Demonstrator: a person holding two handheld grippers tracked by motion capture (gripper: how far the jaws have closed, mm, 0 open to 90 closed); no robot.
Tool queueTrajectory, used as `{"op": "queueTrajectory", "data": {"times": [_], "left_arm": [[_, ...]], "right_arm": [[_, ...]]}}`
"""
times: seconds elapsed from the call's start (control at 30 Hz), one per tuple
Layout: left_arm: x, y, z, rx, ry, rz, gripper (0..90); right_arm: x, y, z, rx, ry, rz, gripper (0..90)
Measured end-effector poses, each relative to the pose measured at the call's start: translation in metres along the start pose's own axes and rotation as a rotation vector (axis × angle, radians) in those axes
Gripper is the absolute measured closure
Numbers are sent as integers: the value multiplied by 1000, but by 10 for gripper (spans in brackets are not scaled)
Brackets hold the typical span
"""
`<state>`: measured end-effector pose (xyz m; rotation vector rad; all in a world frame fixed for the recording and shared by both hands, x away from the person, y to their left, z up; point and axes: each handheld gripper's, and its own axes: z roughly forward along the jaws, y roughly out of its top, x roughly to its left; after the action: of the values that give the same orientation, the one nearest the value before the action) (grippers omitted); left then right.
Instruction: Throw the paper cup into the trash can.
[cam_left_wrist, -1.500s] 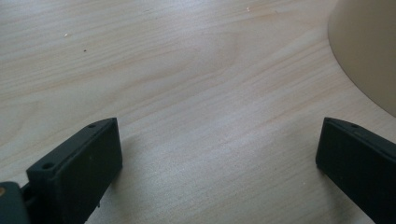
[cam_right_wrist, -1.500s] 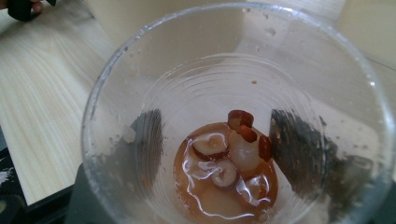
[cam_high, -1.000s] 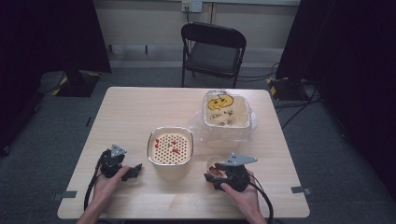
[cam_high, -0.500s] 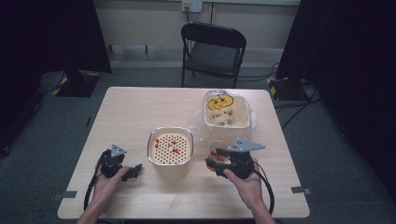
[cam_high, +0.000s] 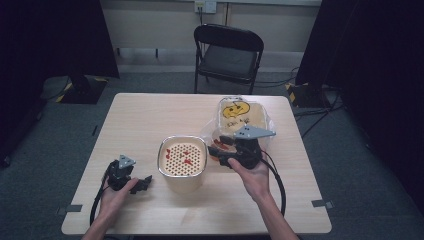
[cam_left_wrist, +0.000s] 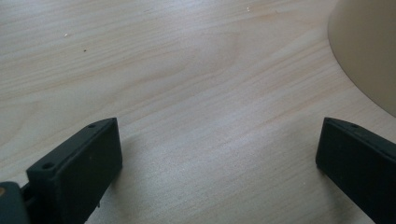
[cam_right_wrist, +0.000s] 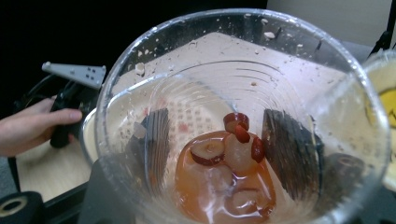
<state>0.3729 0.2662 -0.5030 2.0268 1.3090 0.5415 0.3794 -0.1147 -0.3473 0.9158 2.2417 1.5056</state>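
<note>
At frame centre our right gripper (cam_high: 227, 152) has its fingers clamped on a tilted clear cup (cam_right_wrist: 243, 121) of reddish liquid and fruit slices, beside the strainer bowl (cam_high: 183, 159). Over-tilting could spill liquid onto the table (cam_high: 150, 120) (our judgement). The left gripper (cam_left_wrist: 219, 172) rests lower left, fingers apart.

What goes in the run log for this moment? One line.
right gripper: shut on clear cup, tilted toward strainer | left gripper: open, resting on table

Left hand-held gripper (cam_high: 142, 183) agape, right hand-held gripper (cam_high: 216, 153) clamped.
</note>
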Motion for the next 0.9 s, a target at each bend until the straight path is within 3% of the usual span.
{"op": "queueTrajectory", "data": {"times": [0.37, 0.53, 0.8, 0.83, 0.9], "left_arm": [[0, 0, 0, -1, 0, 0, 0], [0, 0, 0, 0, 0, 0, 0], [0, 0, 0, 0, -1, -1, 0], [0, 0, 0, 0, -1, -1, 0], [0, 0, 0, 0, 0, 0, 0]], "right_arm": [[-5, 23, 28, -77, -7, -5, 446], [-6, 31, 39, -111, -24, -30, 456], [-2, 46, 56, -137, -93, -139, 466], [0, 48, 59, -122, -110, -183, 467], [1, 48, 60, -111, -119, -198, 467]]}}
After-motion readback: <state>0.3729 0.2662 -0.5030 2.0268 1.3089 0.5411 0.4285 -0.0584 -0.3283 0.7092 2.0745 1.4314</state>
